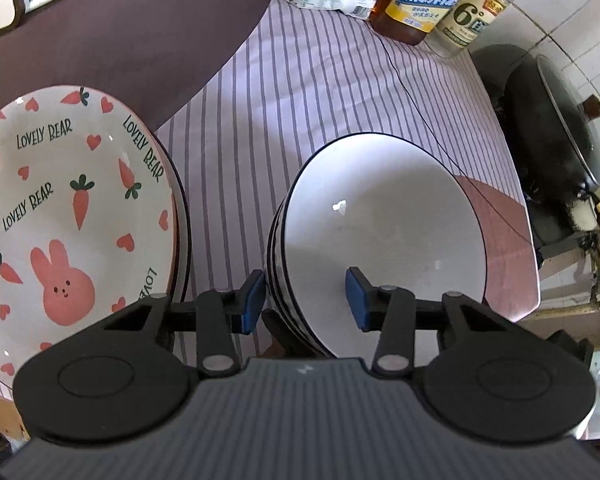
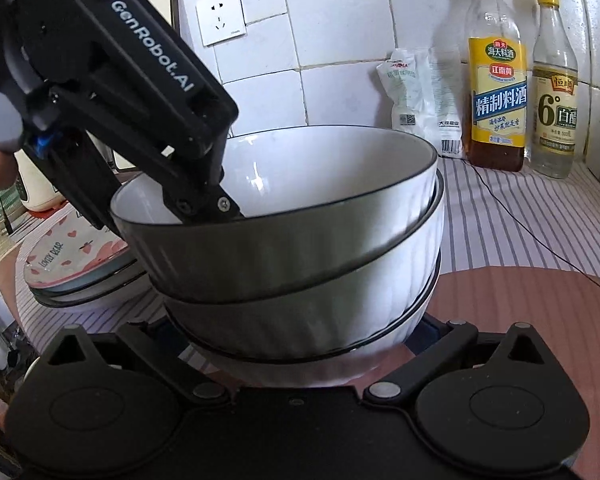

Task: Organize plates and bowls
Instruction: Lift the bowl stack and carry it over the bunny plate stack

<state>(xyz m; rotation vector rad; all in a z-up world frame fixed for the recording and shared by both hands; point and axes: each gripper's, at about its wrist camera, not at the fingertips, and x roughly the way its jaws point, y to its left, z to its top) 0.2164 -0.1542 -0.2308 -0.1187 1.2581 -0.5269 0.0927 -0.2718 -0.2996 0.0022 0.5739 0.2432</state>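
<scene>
**Top bowl sits crooked on the stack**

The left gripper has its jaws straddling the near rim of the white, black-rimmed ceramic top bowl, not visibly clamped. The bowl stack stands on the striped tabletop. The right gripper's jaws are hidden. A loose pinch could let the tilted bowl slide off.

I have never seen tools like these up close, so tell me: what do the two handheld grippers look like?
Both are matte black plastic. The left gripper has two linkage fingers with silver pivot pins, blue rubber pads at the tips, round discs either side and a ribbed grey body. Seen from the side, it carries white "GenRobot.AI" lettering. The right gripper's fingertips are hidden behind the bowls; its base shows the same discs and pins.
</scene>
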